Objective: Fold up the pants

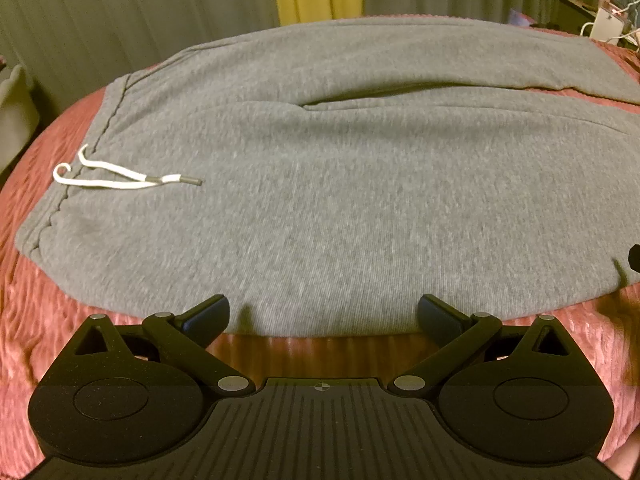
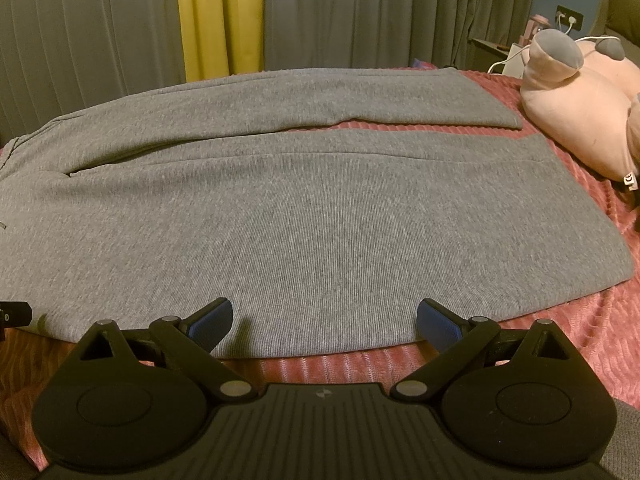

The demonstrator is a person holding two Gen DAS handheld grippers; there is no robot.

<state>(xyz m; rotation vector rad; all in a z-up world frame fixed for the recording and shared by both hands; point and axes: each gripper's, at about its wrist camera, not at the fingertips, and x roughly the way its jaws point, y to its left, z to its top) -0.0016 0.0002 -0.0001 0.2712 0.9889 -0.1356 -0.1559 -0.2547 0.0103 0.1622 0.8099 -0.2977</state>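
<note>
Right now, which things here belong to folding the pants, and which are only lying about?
For the job: pants, drawstring, left gripper, right gripper.
Lying about: plush toy, curtains, bedspread.

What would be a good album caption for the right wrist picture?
Open right gripper poised at the near edge of grey pants spread flat on a pink bedspread, plush toy beside the leg ends.

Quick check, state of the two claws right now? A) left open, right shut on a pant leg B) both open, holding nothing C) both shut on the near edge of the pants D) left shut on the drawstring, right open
B: the left claw and the right claw both show their jaws spread wide over the near edge of the grey pants, with no fabric between them.
</note>
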